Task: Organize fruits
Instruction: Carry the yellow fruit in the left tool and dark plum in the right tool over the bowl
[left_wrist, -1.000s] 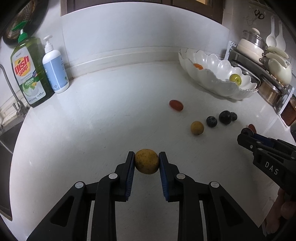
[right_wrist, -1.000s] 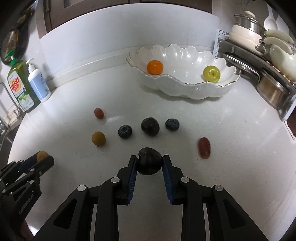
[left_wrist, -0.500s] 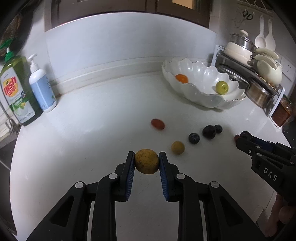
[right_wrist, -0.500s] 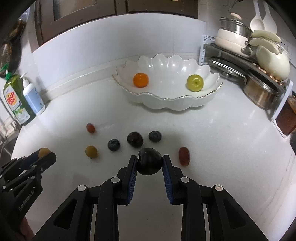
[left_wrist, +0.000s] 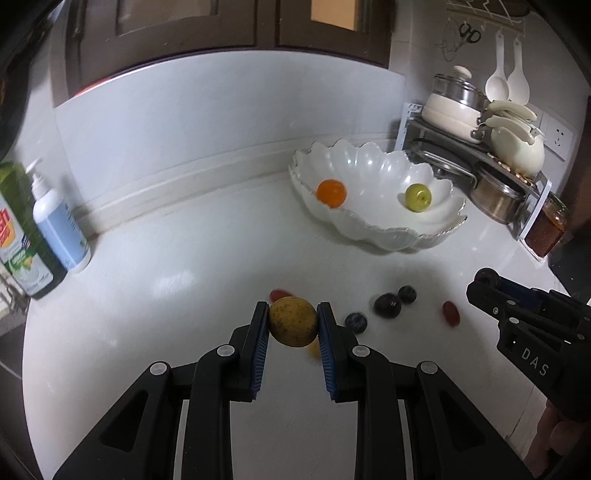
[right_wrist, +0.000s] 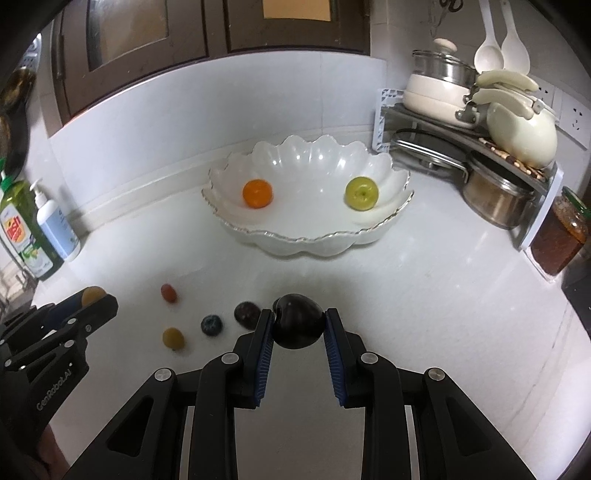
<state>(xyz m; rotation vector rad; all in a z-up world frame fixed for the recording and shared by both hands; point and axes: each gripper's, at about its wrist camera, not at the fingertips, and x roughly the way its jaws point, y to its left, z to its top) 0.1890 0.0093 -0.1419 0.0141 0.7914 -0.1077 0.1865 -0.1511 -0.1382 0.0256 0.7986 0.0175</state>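
Note:
My left gripper (left_wrist: 293, 325) is shut on a yellow-brown speckled fruit (left_wrist: 293, 320), held above the white counter. My right gripper (right_wrist: 298, 326) is shut on a dark plum (right_wrist: 297, 320), also held above the counter. A white scalloped bowl (right_wrist: 314, 240) stands at the back with an orange (right_wrist: 257, 192) and a green apple (right_wrist: 361, 192) inside. Small fruits lie on the counter: a red one (right_wrist: 168, 292), a yellow one (right_wrist: 173, 337), a blue one (right_wrist: 211, 325) and a dark one (right_wrist: 246, 314). The right gripper shows in the left wrist view (left_wrist: 480, 282).
Dish soap (right_wrist: 18, 236) and a pump bottle (right_wrist: 55, 225) stand at the back left. A rack with pots and a kettle (right_wrist: 517, 133) and a jar (right_wrist: 561, 236) stand at the right. A red fruit (left_wrist: 451, 313) lies near the right gripper.
Both grippers have risen and drawn back with their fruits, so the bowl and loose fruits sit lower and farther in both views.

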